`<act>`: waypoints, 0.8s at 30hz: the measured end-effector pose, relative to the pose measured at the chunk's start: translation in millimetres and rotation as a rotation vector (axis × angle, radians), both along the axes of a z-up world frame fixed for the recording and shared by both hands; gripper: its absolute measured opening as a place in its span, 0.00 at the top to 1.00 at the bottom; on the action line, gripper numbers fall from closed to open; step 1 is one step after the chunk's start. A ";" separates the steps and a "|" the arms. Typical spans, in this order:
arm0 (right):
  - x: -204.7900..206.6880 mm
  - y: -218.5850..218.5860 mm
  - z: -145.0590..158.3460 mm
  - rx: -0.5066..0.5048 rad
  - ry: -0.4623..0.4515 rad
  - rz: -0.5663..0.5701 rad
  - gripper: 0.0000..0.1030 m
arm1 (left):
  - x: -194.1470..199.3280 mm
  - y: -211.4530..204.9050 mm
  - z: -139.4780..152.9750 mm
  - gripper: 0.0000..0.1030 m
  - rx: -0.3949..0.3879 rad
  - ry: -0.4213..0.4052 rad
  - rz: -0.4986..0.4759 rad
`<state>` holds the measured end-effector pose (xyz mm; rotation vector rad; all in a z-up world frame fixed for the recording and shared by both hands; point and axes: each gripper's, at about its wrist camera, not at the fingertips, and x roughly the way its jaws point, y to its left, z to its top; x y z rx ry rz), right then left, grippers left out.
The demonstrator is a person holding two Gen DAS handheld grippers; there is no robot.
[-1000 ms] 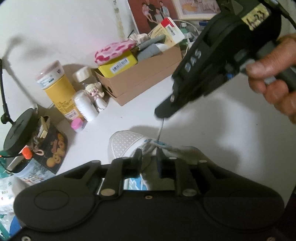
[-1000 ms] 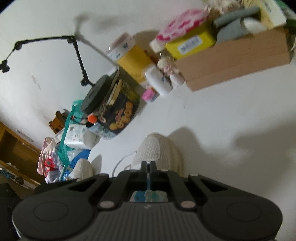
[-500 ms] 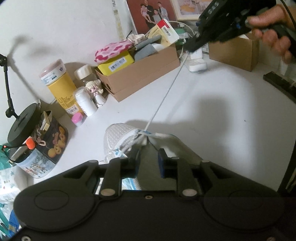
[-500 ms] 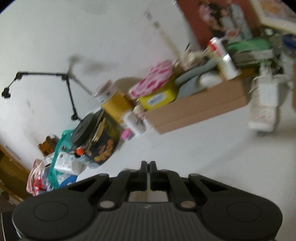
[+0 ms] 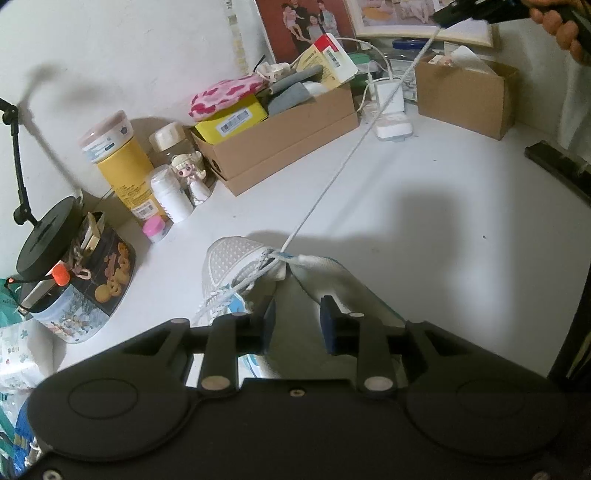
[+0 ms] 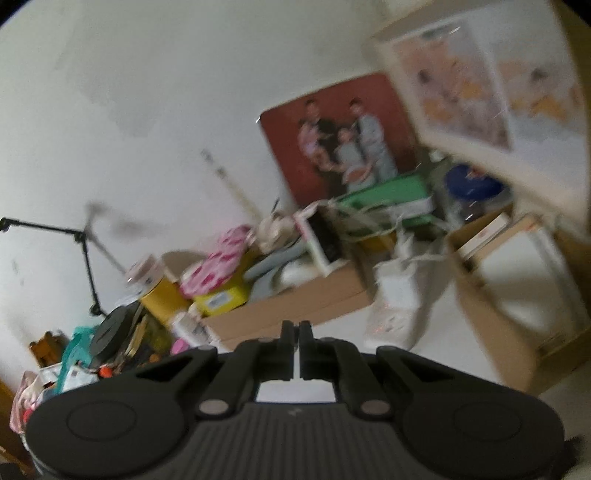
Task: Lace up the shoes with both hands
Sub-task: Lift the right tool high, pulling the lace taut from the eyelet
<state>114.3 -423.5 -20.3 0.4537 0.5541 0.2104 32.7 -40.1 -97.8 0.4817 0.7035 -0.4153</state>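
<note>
Just ahead of my opening, empty left gripper sits the white mesh sneaker; its thin white lace runs taut up-right, probably into my clamped right gripper.

The left hand-held gripper is matte black plastic: a broad body with two round moulded discs, two linkage arms with silver pivot pins, small screws along its edge, and dark blue pads on the fingers. The right hand-held gripper matches it, with a ribbed grey centre panel and narrow black fingers.
</note>
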 end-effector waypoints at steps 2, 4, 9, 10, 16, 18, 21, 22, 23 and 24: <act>-4.1 -12.4 5.7 -0.010 -0.015 -0.030 0.98 | -0.9 -0.4 0.3 0.74 0.001 -0.002 0.002; -7.6 -22.5 10.0 -0.016 -0.030 -0.058 0.98 | -1.8 -1.0 0.6 0.74 0.002 -0.005 0.004; -14.1 -43.2 19.1 -0.027 -0.058 -0.118 0.98 | -3.0 -1.4 0.7 0.72 0.005 -0.006 0.008; -14.6 -46.3 20.6 -0.030 -0.063 -0.127 0.98 | -3.0 -1.1 0.9 0.72 0.004 -0.007 0.011; -23.4 -72.8 36.0 -0.063 -0.109 -0.215 0.98 | -4.0 1.0 1.1 0.71 0.000 -0.008 0.024; -27.5 -83.9 42.0 -0.070 -0.128 -0.251 0.98 | -4.8 1.5 0.7 0.71 -0.001 -0.008 0.027; -31.8 -95.3 48.3 -0.081 -0.145 -0.286 0.98 | -5.5 2.7 0.5 0.71 -0.007 -0.006 0.034; -33.3 -98.4 50.6 -0.089 -0.151 -0.299 0.98 | -5.6 2.6 0.5 0.71 -0.008 -0.006 0.035; -34.8 -101.0 52.2 -0.094 -0.157 -0.311 0.98 | -5.3 2.4 0.4 0.71 -0.008 -0.006 0.035; -36.2 -103.4 53.5 -0.097 -0.163 -0.324 0.98 | -5.1 2.3 0.4 0.71 -0.007 -0.005 0.036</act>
